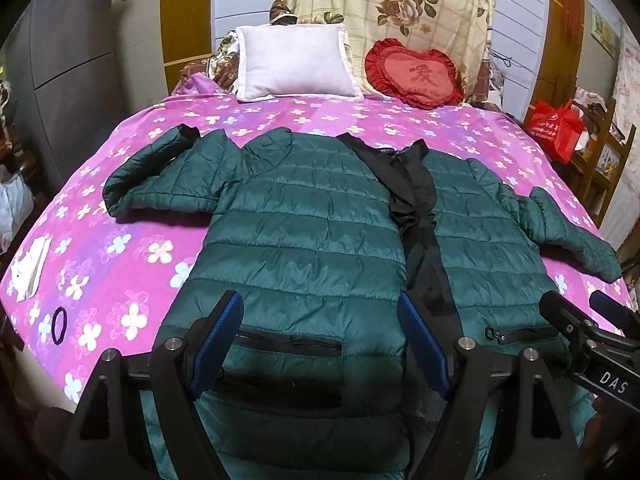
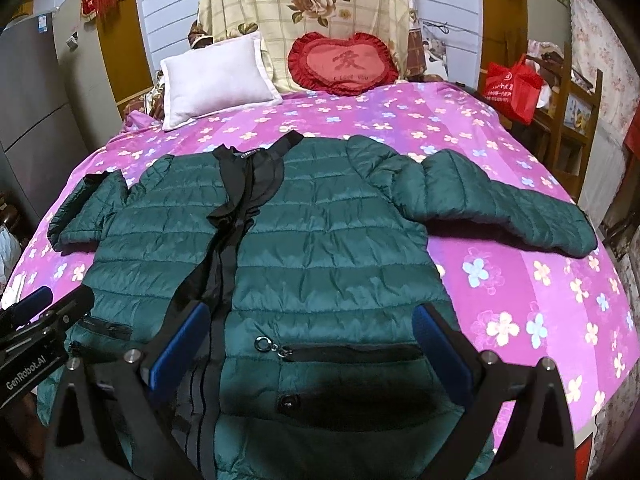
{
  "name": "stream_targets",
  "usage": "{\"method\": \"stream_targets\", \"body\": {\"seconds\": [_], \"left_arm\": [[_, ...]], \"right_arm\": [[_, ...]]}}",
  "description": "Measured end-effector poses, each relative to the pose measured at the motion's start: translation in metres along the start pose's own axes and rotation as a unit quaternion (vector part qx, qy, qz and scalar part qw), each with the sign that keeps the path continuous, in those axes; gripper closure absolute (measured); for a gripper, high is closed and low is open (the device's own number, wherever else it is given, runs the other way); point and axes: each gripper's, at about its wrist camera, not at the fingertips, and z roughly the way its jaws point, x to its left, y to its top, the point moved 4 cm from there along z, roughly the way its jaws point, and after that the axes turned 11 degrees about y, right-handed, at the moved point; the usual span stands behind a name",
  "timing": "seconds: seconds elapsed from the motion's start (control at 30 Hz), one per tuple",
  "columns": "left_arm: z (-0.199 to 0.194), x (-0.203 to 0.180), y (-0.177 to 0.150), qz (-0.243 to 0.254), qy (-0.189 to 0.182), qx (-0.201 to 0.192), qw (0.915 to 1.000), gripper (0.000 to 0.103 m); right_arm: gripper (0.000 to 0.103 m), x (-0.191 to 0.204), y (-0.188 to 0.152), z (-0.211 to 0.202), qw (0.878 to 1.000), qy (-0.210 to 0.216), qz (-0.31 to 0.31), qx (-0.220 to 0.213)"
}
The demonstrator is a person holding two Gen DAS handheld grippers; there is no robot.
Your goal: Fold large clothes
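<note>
lying flat, unfolded: green jacket (image 1: 304, 216) on bed (image 1: 120, 240) | sleeves out | left gripper (image 1: 320, 344), right gripper (image 2: 312, 348): spread, empty | folding all left

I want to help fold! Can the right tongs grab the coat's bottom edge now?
Probably yes. The right tongs hang open over the green coat near its hem, with nothing on the coat in the way.

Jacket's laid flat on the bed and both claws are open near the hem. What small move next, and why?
Probably swing the right claw out to the right sleeve and grip near its cuff. The green jacket lies spread face up with both sleeves out, and neither the right claw nor the left claw holds anything, so a sleeve fold comes first.
</note>
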Motion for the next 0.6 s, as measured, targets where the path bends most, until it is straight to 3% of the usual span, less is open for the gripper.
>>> {"method": "stream_targets", "body": {"seconds": [0.37, 0.53, 0.6], "left_arm": [[0.006, -0.0012, -0.0022, 0.006, -0.003, 0.007, 0.9999, 0.044], [0.0044, -0.0026, -0.0039, 0.005, 0.0, 0.004, 1.0, 0.044], [0.0046, -0.0009, -0.0033, 0.004, -0.001, 0.004, 1.0, 0.044]], "right_arm": [[0.0, -0.0039, 0.0016, 0.0042, 1.0, -0.001, 0.003, -0.002], [0.0, -0.0039, -0.0011, 0.0065, 0.999, -0.006, 0.0, 0.032], [0.0, -0.0042, 0.0003, 0.0067, 1.0, -0.006, -0.001, 0.022]]}}
